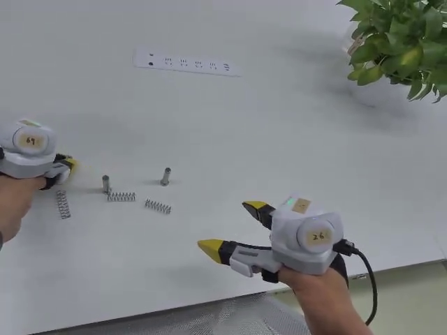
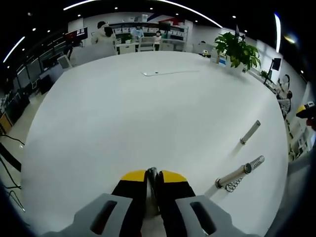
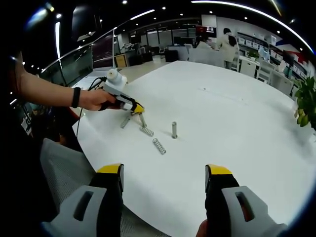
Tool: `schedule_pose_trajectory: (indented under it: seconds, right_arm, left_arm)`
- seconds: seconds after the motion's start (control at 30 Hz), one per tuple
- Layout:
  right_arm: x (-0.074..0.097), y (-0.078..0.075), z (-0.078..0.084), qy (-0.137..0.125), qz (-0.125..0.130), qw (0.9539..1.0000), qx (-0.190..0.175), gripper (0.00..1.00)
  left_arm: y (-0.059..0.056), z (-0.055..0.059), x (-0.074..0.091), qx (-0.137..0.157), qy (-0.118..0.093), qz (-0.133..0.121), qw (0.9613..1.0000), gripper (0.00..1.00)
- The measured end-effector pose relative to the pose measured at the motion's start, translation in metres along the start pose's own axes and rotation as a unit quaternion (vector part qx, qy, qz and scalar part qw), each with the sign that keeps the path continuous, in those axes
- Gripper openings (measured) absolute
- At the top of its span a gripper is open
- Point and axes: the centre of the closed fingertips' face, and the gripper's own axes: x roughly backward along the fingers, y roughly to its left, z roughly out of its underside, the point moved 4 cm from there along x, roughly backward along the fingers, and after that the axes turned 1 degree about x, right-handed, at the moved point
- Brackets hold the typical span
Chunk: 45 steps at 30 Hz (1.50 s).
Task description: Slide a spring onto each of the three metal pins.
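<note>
Two short metal pins stand upright on the white table, one (image 1: 106, 183) to the left and one (image 1: 165, 176) to the right. Three springs lie flat near them: one at the left (image 1: 63, 204), one in the middle (image 1: 121, 197) and one on the right (image 1: 158, 206). My left gripper (image 1: 68, 166) rests at the table's left, just left of the pins. In the left gripper view its jaws (image 2: 153, 174) are shut on a grey metal pin (image 2: 152, 195). My right gripper (image 1: 232, 225) hovers near the front edge, open and empty (image 3: 164, 170).
A white power strip (image 1: 185, 63) lies at the back of the table. A potted green plant (image 1: 398, 42) stands at the back right. The table's front edge (image 1: 209, 300) runs just below my right gripper.
</note>
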Motion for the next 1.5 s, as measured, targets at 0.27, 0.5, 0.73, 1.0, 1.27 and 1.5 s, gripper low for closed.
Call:
schedule_pose_trajectory:
  seconds: [0.27,0.5,0.73,1.0,1.27,1.5]
  right_arm:
    - [-0.001,0.000,-0.003,-0.003,-0.001,1.0000,0.001,0.66]
    - [-0.001,-0.001,-0.005,-0.009,-0.001,1.0000,0.000,0.66]
    - [-0.001,-0.003,-0.004,-0.011,0.000,0.9999,-0.001,0.66]
    - [0.002,-0.004,-0.001,-0.015,0.004,0.9999,-0.006,0.66]
    - [0.003,-0.004,-0.001,-0.020,0.006,0.9998,-0.007,0.66]
    - [0.007,-0.004,0.000,-0.024,0.012,0.9996,-0.009,0.66]
  left_arm:
    - [-0.001,0.001,0.003,0.006,0.007,0.008,0.9999,0.00]
    - [-0.003,0.006,0.016,0.008,0.007,0.004,0.9999,0.00]
    - [-0.003,0.003,0.032,0.016,-0.007,-0.006,0.9998,0.00]
    - [0.001,0.003,0.045,0.025,-0.017,-0.016,0.9994,0.00]
    - [0.005,0.007,0.052,0.026,-0.014,-0.023,0.9993,0.00]
    - [0.005,0.009,0.062,0.027,-0.017,-0.029,0.9991,0.00]
